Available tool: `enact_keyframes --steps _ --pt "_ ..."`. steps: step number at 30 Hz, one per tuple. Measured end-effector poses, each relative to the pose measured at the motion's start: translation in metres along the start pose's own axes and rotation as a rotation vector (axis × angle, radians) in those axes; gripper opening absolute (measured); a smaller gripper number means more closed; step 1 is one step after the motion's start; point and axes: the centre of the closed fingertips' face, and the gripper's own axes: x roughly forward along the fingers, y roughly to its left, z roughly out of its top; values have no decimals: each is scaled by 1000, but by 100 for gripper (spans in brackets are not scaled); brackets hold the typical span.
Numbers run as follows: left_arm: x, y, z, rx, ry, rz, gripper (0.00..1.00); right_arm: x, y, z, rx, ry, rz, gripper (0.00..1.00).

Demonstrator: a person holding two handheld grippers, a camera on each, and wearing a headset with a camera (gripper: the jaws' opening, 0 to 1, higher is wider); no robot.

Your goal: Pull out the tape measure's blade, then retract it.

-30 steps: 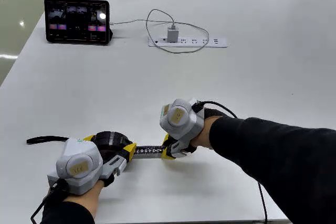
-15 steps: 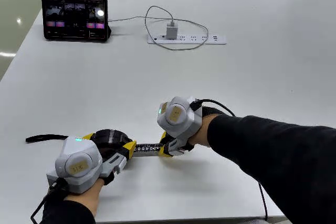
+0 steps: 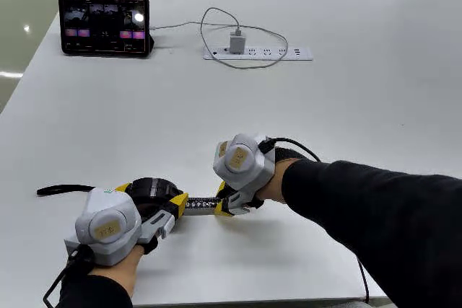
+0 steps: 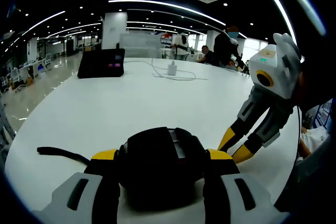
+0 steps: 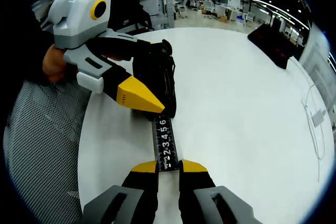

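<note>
Left gripper (image 4: 163,156) jaws clamp the black tape measure (image 3: 148,192) case, which sits on the white table (image 3: 303,120) near its front edge. A short length of blade (image 5: 164,140) is out, its tip pinched between the right gripper (image 5: 168,167) jaws. Either the pull has barely begun or the retraction is nearly done; cannot tell which.

tape measure (image 4: 163,161): black | blade (image 5: 164,142): black — white numerals | table (image 3: 325,106): white
</note>
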Motion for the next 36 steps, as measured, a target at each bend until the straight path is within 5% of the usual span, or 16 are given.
enact_keyframes --steps 36 --pt "0 -1 0 6 -2 -6 60 12 3 19 -8 -52 15 11"
